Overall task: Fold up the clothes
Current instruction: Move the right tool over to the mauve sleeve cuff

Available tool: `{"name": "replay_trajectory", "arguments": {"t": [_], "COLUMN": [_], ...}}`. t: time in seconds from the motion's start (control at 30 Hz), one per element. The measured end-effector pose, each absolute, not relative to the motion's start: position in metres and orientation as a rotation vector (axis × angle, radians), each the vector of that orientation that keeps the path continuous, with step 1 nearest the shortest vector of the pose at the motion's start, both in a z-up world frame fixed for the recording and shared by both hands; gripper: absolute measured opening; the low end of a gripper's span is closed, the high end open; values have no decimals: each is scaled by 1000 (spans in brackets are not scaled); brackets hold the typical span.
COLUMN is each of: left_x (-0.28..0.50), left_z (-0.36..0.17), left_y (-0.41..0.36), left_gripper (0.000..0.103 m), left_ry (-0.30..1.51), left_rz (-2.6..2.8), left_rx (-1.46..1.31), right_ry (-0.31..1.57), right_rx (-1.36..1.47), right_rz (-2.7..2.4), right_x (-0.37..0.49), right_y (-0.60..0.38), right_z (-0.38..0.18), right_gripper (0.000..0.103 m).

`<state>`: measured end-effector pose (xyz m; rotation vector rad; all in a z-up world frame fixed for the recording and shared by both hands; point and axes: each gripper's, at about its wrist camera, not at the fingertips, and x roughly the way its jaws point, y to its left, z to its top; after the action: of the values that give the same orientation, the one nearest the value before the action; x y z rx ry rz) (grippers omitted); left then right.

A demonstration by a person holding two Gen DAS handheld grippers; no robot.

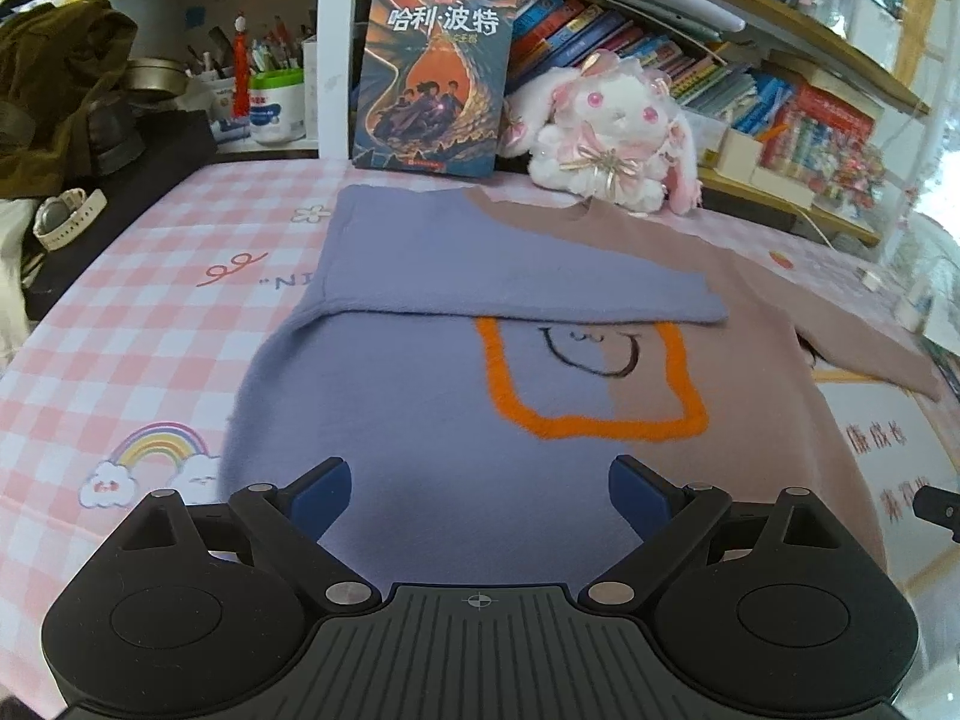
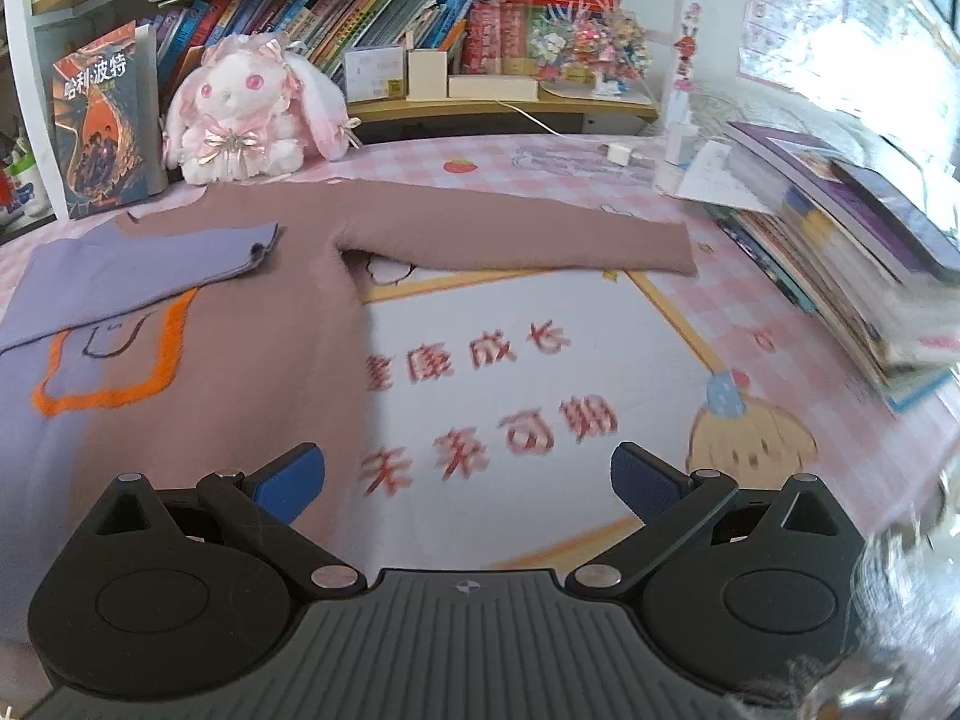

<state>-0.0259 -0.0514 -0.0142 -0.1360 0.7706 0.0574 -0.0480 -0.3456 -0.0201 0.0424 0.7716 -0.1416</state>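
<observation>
Sweater (image 1: 420, 420) is lying flat on the worktop (image 1: 120, 360), purple sleeve (image 1: 480, 264) crossing its chest, mauve sleeve (image 2: 510, 228) stretching outward. Both your tongs, left (image 1: 479, 495) and right (image 2: 468, 480), are hovering released, empty; soft, limp knit, so grip near that cuff.

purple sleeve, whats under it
The purple sleeve lies folded across the sweater chest. It covers the top of the orange outline and the drawn face; what else is printed beneath cannot be seen.
</observation>
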Motion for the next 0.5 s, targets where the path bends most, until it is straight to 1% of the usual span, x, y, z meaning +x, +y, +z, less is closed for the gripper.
{"name": "replay_trajectory", "arguments": {"t": [0.2,0.37,0.5], "left_x": [-14,-8,-12], "left_z": [-8,-16,-15], "left_y": [-114,-166,-187], "left_gripper": [95,95,95], "left_ry": [739,769,780], "left_rz": [130,168,231], "left_rx": [-120,-108,-105], "right_ry": [769,788,826], "right_rx": [76,126,173], "right_rz": [-77,-33,-31], "right_x": [2,44,70], "right_y": [-408,-462,-496], "right_z": [-24,-36,-40], "right_gripper": [103,103,103]}}
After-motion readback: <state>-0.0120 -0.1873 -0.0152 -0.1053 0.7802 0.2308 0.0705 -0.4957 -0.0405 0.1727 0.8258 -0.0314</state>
